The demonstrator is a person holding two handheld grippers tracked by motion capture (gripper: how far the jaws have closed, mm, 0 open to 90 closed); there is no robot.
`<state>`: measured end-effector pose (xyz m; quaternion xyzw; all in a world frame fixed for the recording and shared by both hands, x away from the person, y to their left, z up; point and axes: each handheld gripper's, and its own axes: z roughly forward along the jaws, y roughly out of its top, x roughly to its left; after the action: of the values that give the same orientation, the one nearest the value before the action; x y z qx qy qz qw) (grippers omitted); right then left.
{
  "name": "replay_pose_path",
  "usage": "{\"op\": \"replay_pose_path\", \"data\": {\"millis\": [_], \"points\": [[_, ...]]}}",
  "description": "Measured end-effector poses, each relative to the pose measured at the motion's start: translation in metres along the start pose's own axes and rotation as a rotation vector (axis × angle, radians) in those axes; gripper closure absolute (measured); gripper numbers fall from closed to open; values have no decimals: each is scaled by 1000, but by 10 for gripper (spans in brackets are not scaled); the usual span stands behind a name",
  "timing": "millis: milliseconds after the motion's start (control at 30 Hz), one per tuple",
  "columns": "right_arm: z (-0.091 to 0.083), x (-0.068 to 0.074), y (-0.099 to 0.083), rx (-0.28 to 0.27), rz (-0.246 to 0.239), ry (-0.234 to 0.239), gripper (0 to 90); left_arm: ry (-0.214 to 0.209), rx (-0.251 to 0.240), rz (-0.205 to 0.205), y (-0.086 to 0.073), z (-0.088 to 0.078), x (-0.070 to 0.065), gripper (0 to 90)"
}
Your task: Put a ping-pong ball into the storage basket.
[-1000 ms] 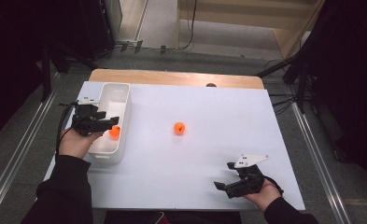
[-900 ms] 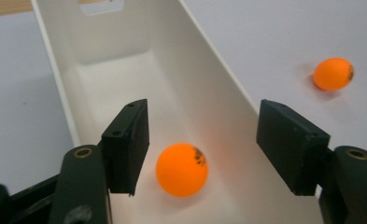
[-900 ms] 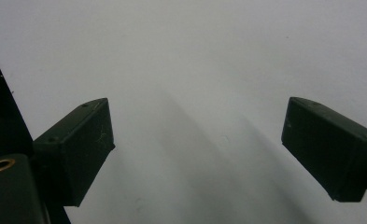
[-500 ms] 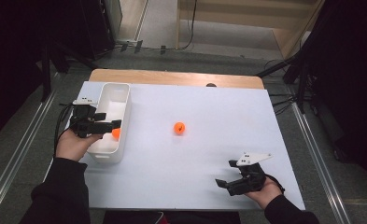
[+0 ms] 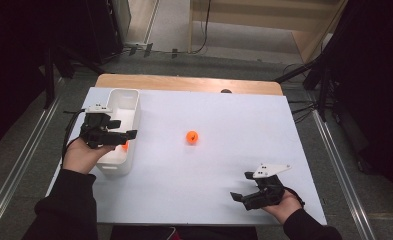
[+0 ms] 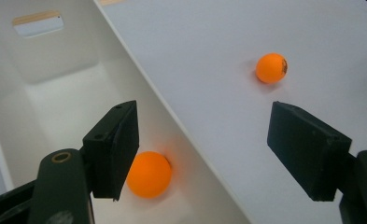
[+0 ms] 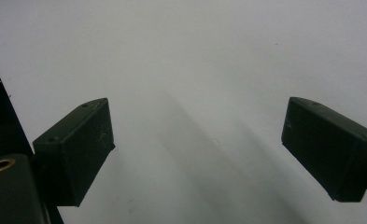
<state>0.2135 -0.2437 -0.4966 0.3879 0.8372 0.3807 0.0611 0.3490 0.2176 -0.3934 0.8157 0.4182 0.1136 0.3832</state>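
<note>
A white bin (image 5: 126, 95) stands at the table's left edge. Inside it an orange ball (image 6: 148, 174) rests on the floor against the side wall; from above the same ball (image 5: 125, 146) peeks out beside the jaws. My left gripper (image 5: 126, 135) hovers over the bin's near half. Its jaws have just been opening and now stand open (image 6: 204, 149), with nothing pressed between them. A second orange ball (image 5: 192, 136) lies loose mid-table, ahead of the left jaws (image 6: 271, 68). My right gripper (image 5: 239, 196) is open near the front right, over bare tabletop (image 7: 197, 149).
The white tabletop (image 5: 234, 115) lies on a wooden board whose strip shows along the far edge. A small dark spot (image 5: 226, 91) marks that far edge. The bin's far wall has a handle slot (image 6: 36, 24). Dark floor and metal rails surround the table.
The left jaws have spread apart and the orange ball now lies free on the bin's floor. The left hand has lifted slightly. The right gripper has stayed put.
</note>
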Motion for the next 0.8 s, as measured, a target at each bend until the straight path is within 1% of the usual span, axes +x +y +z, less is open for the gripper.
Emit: {"op": "replay_pose_path", "data": {"millis": [100, 133, 167, 267, 333, 400, 467, 533, 633, 767, 800], "points": [[0, 0, 0, 1, -3, 3, 78, -9, 0, 3, 1, 0, -2, 253], [0, 0, 0, 1, -2, 2, 78, -14, -11, -1, 1, 0, -3, 254], [0, 0, 0, 0, -5, -2, 78, -15, -11, 8, 1, 0, -3, 254], [-1, 0, -1, -1, -5, -1, 78, -12, -10, 6, 2, 0, -4, 254], [-1, 0, -1, -6, -6, -1, 78, -17, -13, 14, 2, 0, -5, 254], [-1, 1, -1, -2, 1, 1, 78, -20, -14, 12, 2, 1, -6, 254], [-1, 1, -1, 0, -2, -1, 78, -28, -14, 25, 2, 2, -8, 254], [-1, 1, -1, -2, -2, -1, 78, -29, -17, 26, 3, 3, -10, 254], [-1, 1, -1, -2, -2, -1, 78, -38, -11, 43, 4, 3, -15, 254], [-1, 0, -1, -8, 0, 1, 78, -51, -20, 54, 6, 6, -21, 254], [-1, 0, -1, -9, -1, 1, 78, -48, -21, 62, 6, 6, -22, 254]]}}
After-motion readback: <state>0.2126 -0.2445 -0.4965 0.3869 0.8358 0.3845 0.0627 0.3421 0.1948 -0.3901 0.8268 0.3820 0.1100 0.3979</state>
